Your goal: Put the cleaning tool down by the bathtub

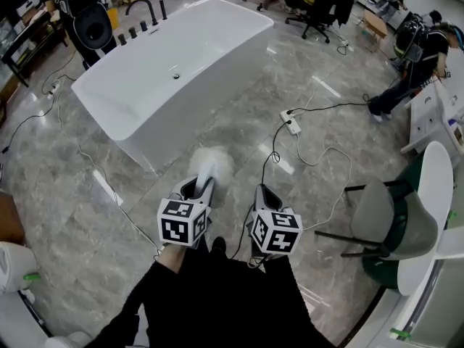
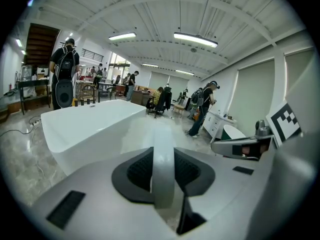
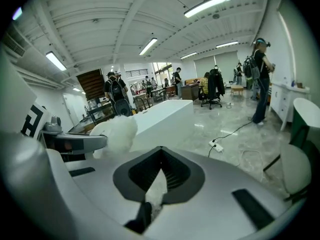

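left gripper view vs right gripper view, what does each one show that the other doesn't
Only the left gripper view: the cleaning tool's handle clamped between the left gripper's jaws.

Only the right gripper view: the right gripper's jaws seen end-on, shut with nothing between them, and a power strip lying beyond them.

Both: the white bathtub and, past it, a person with a backpack.

Bathtub (image 1: 185, 96) common to all views
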Demonstrator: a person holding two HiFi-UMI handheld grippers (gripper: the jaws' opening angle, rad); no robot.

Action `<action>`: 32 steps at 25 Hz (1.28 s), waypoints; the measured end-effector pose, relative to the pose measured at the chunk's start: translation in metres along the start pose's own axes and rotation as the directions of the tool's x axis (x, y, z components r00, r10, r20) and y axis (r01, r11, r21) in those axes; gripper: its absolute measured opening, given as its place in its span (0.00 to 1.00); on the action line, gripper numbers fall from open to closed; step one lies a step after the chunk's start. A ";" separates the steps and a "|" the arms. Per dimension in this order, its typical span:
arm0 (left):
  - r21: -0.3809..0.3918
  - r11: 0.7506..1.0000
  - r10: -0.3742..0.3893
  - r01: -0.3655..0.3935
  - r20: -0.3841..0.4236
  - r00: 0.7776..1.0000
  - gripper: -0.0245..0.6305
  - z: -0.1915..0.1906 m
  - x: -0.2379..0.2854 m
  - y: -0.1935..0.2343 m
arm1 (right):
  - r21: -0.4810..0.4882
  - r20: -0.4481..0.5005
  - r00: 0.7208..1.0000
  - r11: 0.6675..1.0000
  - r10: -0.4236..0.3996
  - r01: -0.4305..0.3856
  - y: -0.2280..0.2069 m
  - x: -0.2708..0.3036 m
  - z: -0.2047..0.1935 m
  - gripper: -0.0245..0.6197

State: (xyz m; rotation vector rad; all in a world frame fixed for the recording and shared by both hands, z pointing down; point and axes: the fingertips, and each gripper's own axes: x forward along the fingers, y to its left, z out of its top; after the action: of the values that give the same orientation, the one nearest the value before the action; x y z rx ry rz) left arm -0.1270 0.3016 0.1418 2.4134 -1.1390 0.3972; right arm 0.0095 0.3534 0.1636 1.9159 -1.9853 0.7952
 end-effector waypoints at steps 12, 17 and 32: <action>0.018 1.000 -0.001 0.001 -0.030 1.000 0.18 0.039 0.079 0.038 | 0.076 -0.018 0.995 0.993 -0.094 0.095 -0.044 0.051 0.029 0.04; 0.017 1.000 -0.004 0.005 -0.069 0.998 0.18 0.065 0.146 0.065 | 0.077 -0.059 0.991 0.989 -0.124 0.128 -0.071 0.101 0.057 0.04; -0.016 0.999 -0.047 0.045 -0.139 0.989 0.18 0.136 0.311 0.146 | 0.064 -0.130 0.967 0.971 -0.219 0.229 -0.118 0.238 0.148 0.04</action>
State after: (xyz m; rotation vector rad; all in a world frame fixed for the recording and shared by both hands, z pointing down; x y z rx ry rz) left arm -0.0389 -0.0529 0.1970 2.3553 -1.0207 0.5322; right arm 0.1298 0.0759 0.1971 2.0371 -1.6533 0.9149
